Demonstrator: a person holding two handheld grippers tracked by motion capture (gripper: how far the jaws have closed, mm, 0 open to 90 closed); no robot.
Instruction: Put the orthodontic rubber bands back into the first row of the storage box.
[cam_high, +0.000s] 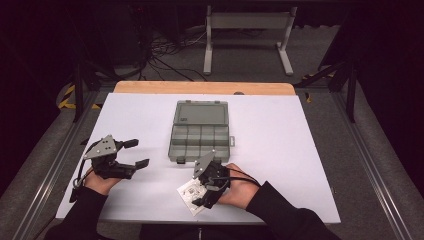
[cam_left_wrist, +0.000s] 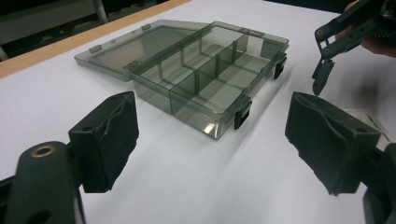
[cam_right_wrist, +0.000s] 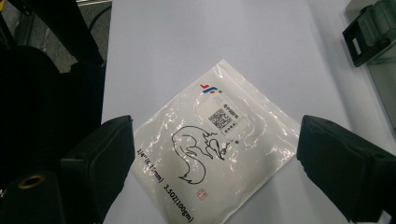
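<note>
A smoke-grey plastic compartment box (cam_high: 200, 141) lies open in the middle of the white table, its lid (cam_high: 202, 113) folded back flat. Its divided cells (cam_left_wrist: 210, 81) look empty. A white zip bag (cam_high: 186, 193) with a black swan drawing and a QR label (cam_right_wrist: 215, 149) lies near the front edge. My right gripper (cam_high: 199, 190) hovers over the bag, open, its jaws standing either side of the bag (cam_right_wrist: 219, 163) without pressing it. My left gripper (cam_high: 137, 153) is open at the left with nothing between its jaws (cam_left_wrist: 222, 144); it faces the box.
The white table top (cam_high: 280, 145) has a wooden strip (cam_high: 200, 88) along its far edge. Beyond it stand a grey metal frame (cam_high: 247, 35) and loose cables on the floor. A dark sleeve (cam_right_wrist: 42, 107) lies left of the bag.
</note>
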